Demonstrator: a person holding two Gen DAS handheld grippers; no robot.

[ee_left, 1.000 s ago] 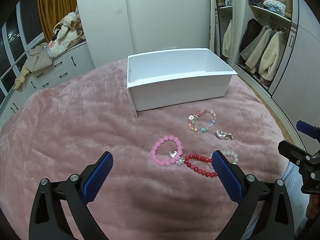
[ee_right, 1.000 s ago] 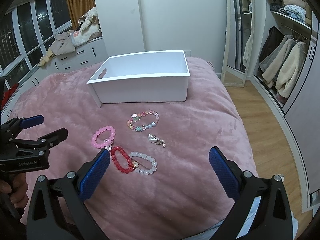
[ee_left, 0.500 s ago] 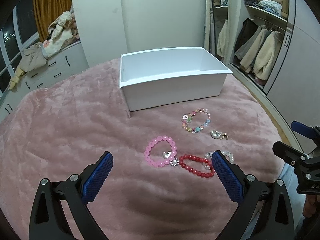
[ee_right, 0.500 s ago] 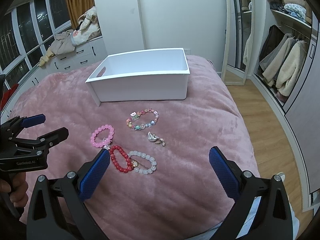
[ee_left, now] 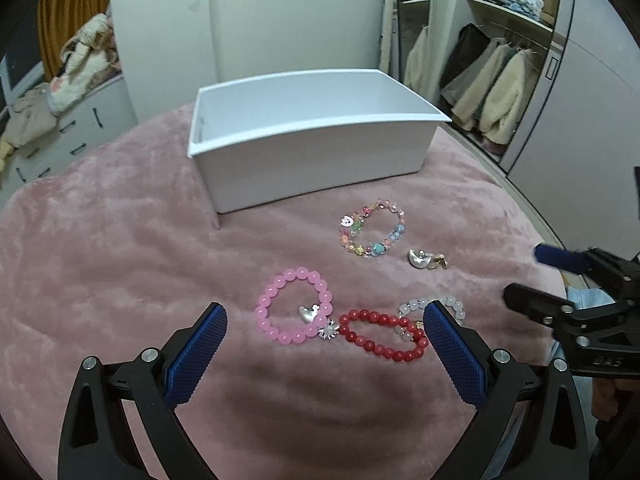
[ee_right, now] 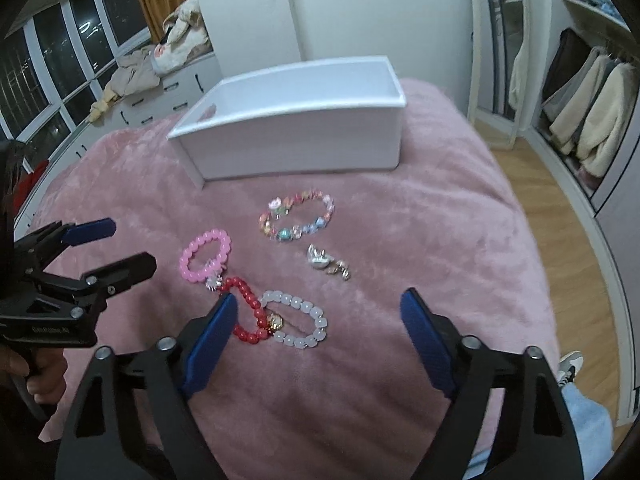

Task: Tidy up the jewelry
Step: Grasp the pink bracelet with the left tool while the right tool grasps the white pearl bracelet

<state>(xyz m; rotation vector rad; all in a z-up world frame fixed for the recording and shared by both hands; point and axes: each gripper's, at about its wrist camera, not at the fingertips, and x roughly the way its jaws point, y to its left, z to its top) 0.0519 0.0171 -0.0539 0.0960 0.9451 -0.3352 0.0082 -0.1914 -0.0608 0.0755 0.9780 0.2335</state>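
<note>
Several bracelets lie on the pink blanket in front of a white box (ee_left: 312, 160). They are a pink one (ee_left: 280, 280), a red one (ee_left: 372, 314), a milky white one (ee_left: 416, 304) and a multicolour one (ee_left: 376, 250), with a silver charm (ee_left: 418, 258) beside them. My left gripper (ee_left: 322, 314) hangs open above the pink and red bracelets and holds nothing. My right gripper (ee_right: 319, 300) hovers over the white bracelet (ee_right: 316, 314) and the red one (ee_right: 248, 296). Its jaws are closing, and the pads touch nothing.
The blanket's right edge drops to a wooden floor (ee_right: 560, 216). An open wardrobe with hanging coats (ee_right: 592, 112) stands to the right. A dresser piled with clothes (ee_right: 160, 68) runs under the windows at the left. A person's hand (ee_right: 44, 376) holds the left gripper's handle.
Both grippers have sunk and moved closer to the bracelets, which now look larger. The right gripper's fingers stand narrower than before. No jewelry has moved.
</note>
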